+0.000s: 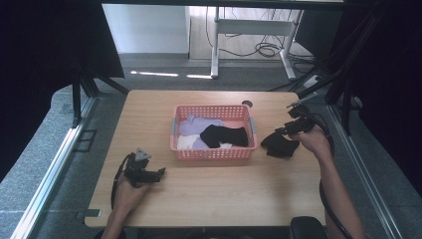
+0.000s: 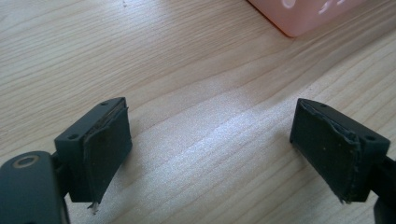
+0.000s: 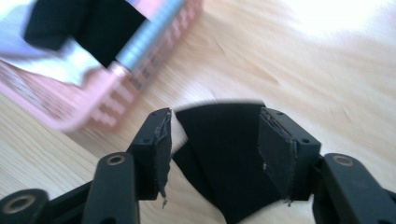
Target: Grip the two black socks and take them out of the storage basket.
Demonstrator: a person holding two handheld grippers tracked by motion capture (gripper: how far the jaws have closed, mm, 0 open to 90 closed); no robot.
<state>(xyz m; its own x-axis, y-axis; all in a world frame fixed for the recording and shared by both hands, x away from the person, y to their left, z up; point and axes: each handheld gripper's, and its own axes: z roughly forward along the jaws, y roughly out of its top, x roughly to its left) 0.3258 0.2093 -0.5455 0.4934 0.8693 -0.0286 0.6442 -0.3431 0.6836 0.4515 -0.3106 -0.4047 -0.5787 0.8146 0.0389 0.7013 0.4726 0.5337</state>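
On the near left of the wooden tabletop [image 1: 209,194], the person's left hand [image 1: 127,195] holds the left tool [image 1: 154,175] low over bare wood. Its own view shows both jaws spread wide apart with nothing between them, only pale wood grain, and a corner of the pink basket [image 2: 303,16] at the top edge.

Farther back, in the middle of the tabletop, stands the pink plastic basket [image 1: 214,154], rectangular with slotted walls. It holds a heap of small garments: a lilac piece [image 1: 191,124] at the back left, a white one [image 1: 184,143] at the front left, and a black one [image 1: 226,135] draped across the right half.

Just right of the basket, a black cloth [image 1: 279,144] lies crumpled on the wood, close to the basket's right wall but apart from it. The right tool [image 1: 284,130], held by the right hand [image 1: 313,139], is at this cloth. In the right gripper view the black cloth [image 3: 224,154] lies between the two jaws, which are partly open; the view is blurred, and whether the pads [image 3: 275,154] press the fabric cannot be told.
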